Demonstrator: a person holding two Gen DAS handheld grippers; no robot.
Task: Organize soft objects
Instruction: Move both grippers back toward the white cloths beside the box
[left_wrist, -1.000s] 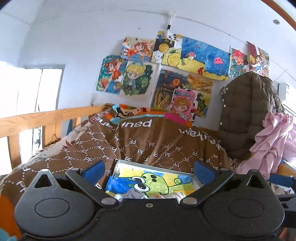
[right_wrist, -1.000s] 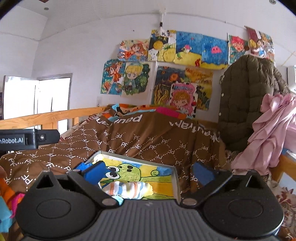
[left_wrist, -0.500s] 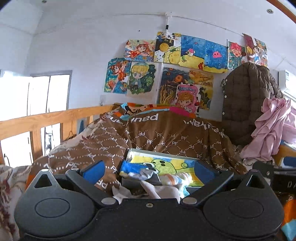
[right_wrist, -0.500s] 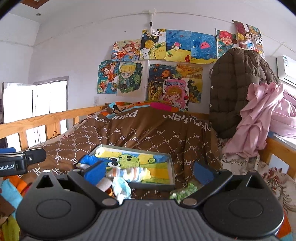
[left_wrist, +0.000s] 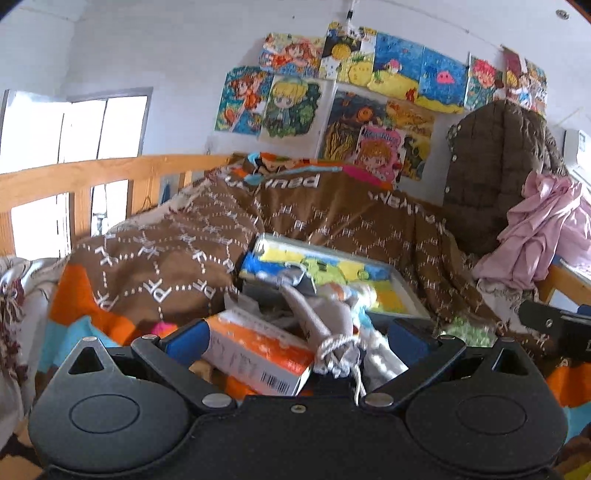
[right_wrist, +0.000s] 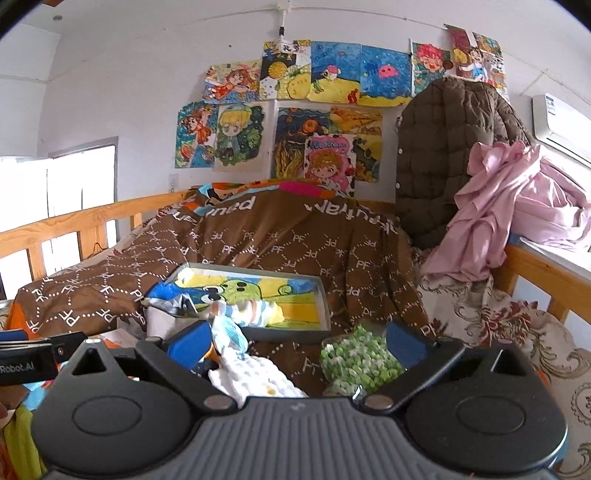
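While your right gripper (right_wrist: 295, 341) is hanging wide open and empty, the green fuzzy cloth (right_wrist: 360, 360) is lying just ahead by its right finger, near the tray's (right_wrist: 325, 306) front corner on the bed (right_wrist: 288, 240).

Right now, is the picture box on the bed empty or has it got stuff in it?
Not empty. The open tray holds a striped rolled sock, and crumpled cloth hangs over its left edge.

A striped rolled sock (right_wrist: 258, 314) lies inside a shallow cartoon-printed tray (right_wrist: 321, 295) on the bed. Just in front lie a white knitted cloth (right_wrist: 255, 376), a green speckled bundle (right_wrist: 358, 362) and a grey drawstring garment (left_wrist: 325, 317).
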